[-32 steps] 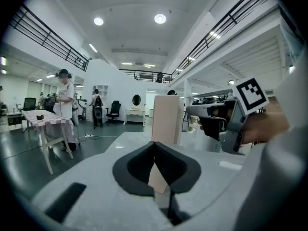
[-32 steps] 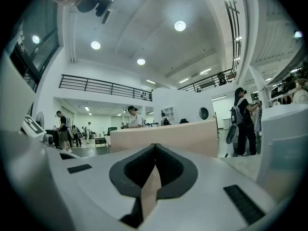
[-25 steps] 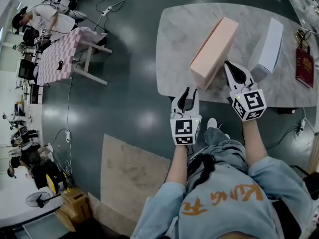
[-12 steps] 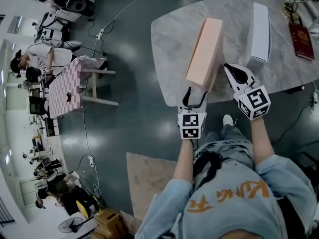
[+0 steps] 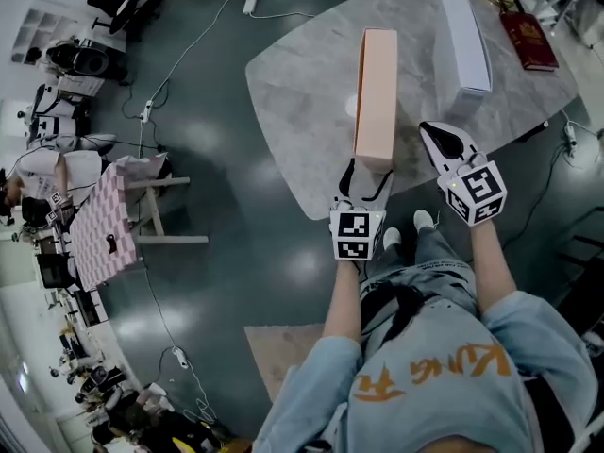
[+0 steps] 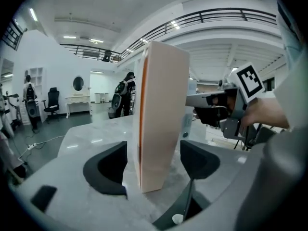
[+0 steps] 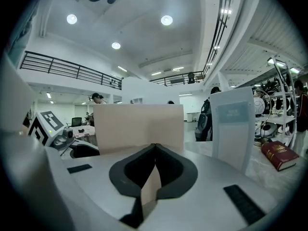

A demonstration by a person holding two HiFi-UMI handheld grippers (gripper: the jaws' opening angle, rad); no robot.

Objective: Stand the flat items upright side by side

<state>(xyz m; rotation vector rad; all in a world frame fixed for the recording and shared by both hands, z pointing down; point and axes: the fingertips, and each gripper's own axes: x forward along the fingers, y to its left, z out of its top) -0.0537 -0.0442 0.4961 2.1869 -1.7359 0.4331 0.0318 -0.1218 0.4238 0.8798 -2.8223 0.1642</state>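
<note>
My left gripper (image 5: 366, 171) jaws have just been opening, wide astride the pink box (image 5: 377, 83) near end, not touching. The box stands on the table (image 5: 302, 92), long axis pointing away. My right gripper (image 5: 434, 133) is closed on nothing, just right of it.

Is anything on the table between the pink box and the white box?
Nothing: only bare table lies between the pink box and the white box. The shut right gripper points in at the gap's near end.

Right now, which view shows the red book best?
Right gripper view: the red book lies flat and close, right of the white box. Head view shows it small, at the frame's top. Left gripper view doesn't show it.
</note>
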